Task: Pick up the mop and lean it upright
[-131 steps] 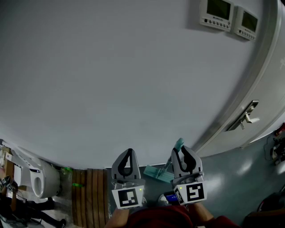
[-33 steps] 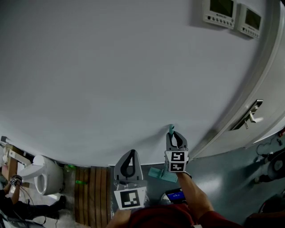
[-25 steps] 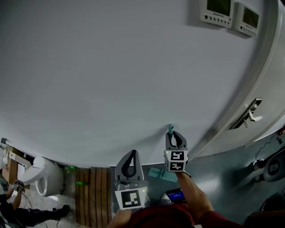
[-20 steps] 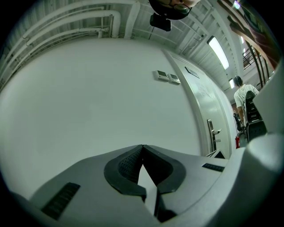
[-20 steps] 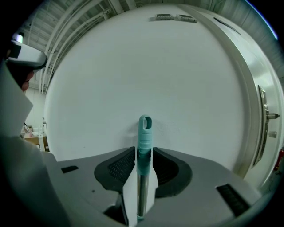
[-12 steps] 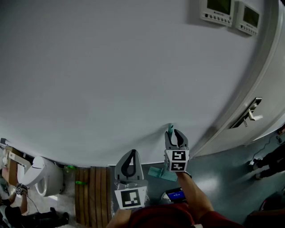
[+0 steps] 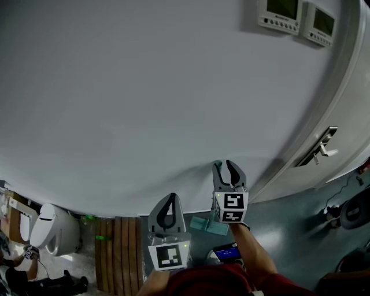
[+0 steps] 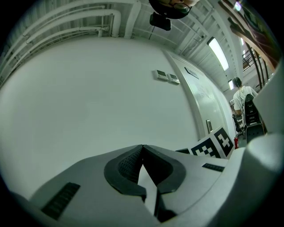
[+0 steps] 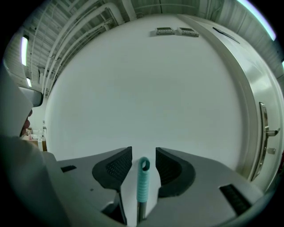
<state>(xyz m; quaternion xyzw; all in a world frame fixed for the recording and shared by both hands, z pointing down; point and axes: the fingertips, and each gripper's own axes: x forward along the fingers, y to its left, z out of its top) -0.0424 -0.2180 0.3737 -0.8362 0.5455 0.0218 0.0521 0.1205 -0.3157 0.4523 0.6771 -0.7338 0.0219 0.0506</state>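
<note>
The mop stands upright against the pale wall. Its teal head rests on the floor, and its ribbed teal handle end rises between the jaws of my right gripper. Those jaws are opening. In the right gripper view there is a gap on each side of the handle, and neither pad touches it. My left gripper hangs lower and to the left, shut with nothing in it. In the left gripper view its tips meet, pointing at bare wall.
A door with a lever handle curves along the right. Two wall panels sit high up. Wooden slats and a white fixture lie at lower left. A blue item is near my feet. A person stands far right.
The right gripper's jaws have spread apart and let go of the mop handle, which stays leaning on the wall. The left gripper has not moved.
</note>
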